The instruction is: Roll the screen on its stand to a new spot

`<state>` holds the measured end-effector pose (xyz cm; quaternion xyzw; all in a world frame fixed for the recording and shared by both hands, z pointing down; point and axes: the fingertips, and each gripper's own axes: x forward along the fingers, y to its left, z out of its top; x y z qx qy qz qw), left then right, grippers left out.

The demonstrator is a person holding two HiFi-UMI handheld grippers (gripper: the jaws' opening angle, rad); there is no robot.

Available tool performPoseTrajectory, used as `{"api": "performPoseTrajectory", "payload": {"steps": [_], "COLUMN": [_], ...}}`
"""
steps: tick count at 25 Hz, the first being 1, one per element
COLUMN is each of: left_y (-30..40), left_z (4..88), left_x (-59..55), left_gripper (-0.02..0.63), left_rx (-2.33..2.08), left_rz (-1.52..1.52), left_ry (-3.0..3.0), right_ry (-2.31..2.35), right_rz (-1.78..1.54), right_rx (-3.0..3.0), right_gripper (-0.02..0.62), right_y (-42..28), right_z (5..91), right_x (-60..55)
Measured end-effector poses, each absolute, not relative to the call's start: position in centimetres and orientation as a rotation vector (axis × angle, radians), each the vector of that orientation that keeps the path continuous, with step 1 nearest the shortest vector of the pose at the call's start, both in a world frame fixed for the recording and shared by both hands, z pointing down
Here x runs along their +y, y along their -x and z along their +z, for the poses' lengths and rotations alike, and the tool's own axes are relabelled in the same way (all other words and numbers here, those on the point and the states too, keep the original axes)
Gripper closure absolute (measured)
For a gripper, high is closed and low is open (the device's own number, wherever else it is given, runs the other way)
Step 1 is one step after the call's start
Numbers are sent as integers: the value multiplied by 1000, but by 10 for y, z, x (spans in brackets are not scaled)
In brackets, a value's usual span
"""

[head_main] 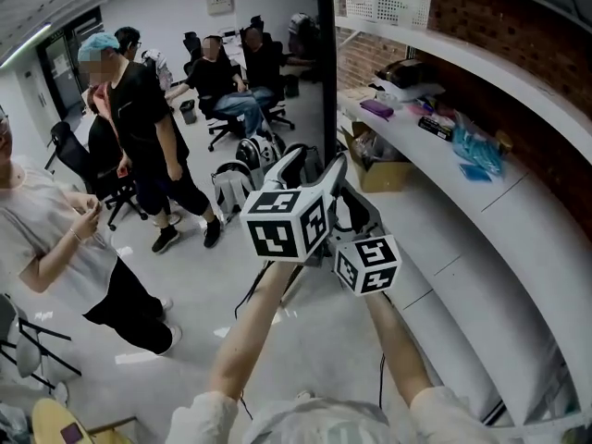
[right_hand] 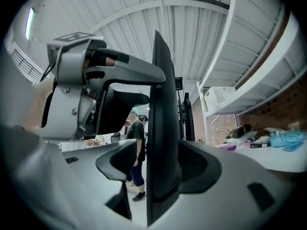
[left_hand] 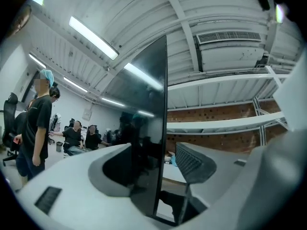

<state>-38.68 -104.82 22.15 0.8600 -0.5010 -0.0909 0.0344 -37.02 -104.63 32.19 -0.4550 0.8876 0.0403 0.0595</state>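
Treat the tall, thin, glossy black screen panel point(left_hand: 151, 104), standing edge-on between the released, wide-apart fingers of the left gripper point(left_hand: 152, 169) and of the right gripper point(right_hand: 158, 166), as probably stiff, top-heavy, slick and fragile; clamp only its rigid side edge

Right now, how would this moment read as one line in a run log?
left gripper: jaws open around screen edge | right gripper: jaws open around same edge | hold: none
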Motion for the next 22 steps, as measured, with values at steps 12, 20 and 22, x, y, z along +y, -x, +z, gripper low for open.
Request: {"api": "performPoseTrajectory", "payload": {"steps": [12, 20, 22], "left_y": [381, 384, 386], "left_z": [232, 229, 228], "left_x": [-1091, -1092, -1092], "left_gripper": [330, 313, 311], "left_rx": [-1704, -1649, -1649], "left_rz": [-87, -151, -148], "left_ry": [-2605, -2671, -2681], "right_ry": [1395, 1460, 1490], "right_rz": [-51, 37, 49], "right_rx": [2696, 2685, 2697], "right_gripper": [342, 342, 344], "right_y": [382, 385, 386], "right_z": [344, 344, 344], "right_x": [-1089, -1092, -1093]}}
